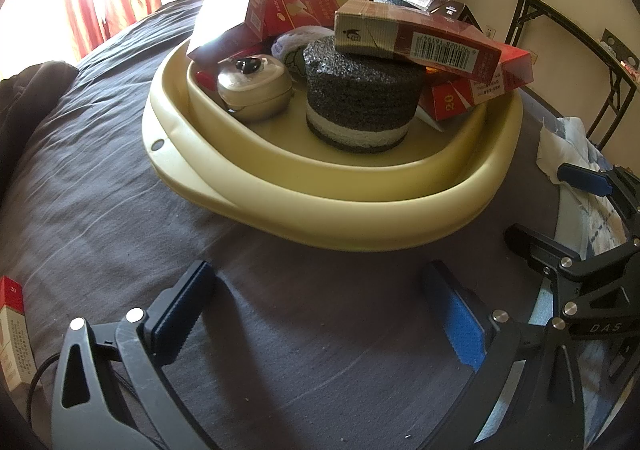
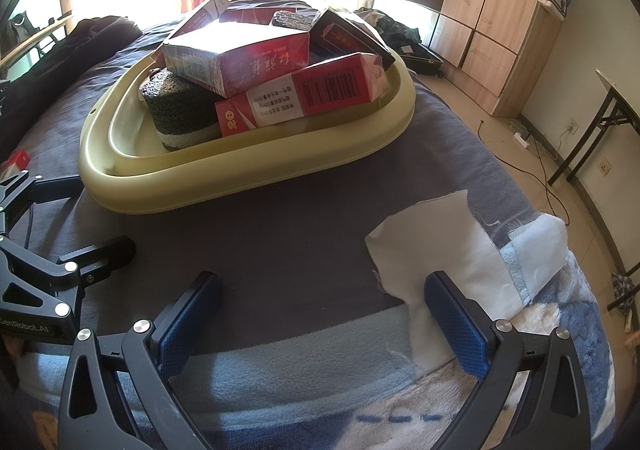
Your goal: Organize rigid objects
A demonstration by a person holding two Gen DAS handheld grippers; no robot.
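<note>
Both tools are low over the bed and empty. The left hand-held gripper [image 1: 316, 310] has its blue pads spread wide with only dark bedsheet [image 1: 120, 189] between them, and the right hand-held gripper [image 2: 320, 314] is just as wide apart, its right pad sitting on a scrap of white cloth [image 2: 436, 242] at the edge of a pale blue blanket [image 2: 280, 362]. Each points forward and slightly down, side by side.

Straight ahead of both sits the cream plastic basin [image 1: 320, 205], already heaped: a black-and-white foam cylinder [image 1: 360, 105] near the front, a small beige lidded case [image 1: 254, 87] left of it, and red cigarette cartons stacked on top, one barcoded carton [image 1: 420, 37] balanced across the foam.

Off to the left of the left tool, at the frame edge, one red-and-white cigarette carton [image 1: 12, 330] lies loose on the sheet. That looks like the piece left to collect. I'd swing the left tool round to it, close across its narrow faces, then set it low in the free front of the basin, since the pile looks ready to slide
</note>
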